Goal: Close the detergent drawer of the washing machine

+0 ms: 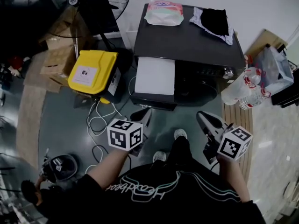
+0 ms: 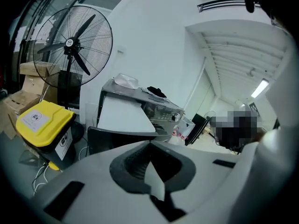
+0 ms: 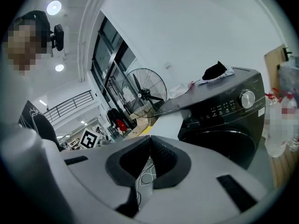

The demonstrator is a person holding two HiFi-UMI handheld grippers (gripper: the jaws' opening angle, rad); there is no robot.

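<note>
Washing machine [image 1: 187,43]: standing dark in front of the person, its round door facing them.
Detergent drawer [image 1: 154,75]: sticking out open from the machine's front, at the left end of its control panel, white top showing.
Left gripper [image 1: 142,116]: hovering near the machine's front, just short of the drawer and not touching it; jaws meeting, nothing between them.
Right gripper [image 1: 204,118]: hanging before the machine's door, apart from it; jaws likewise pressing together, empty.
Pink pouch [image 1: 163,13]: lying on the machine's top.
Yellow-lidded box [image 1: 92,70]: sitting left of the machine.
</note>
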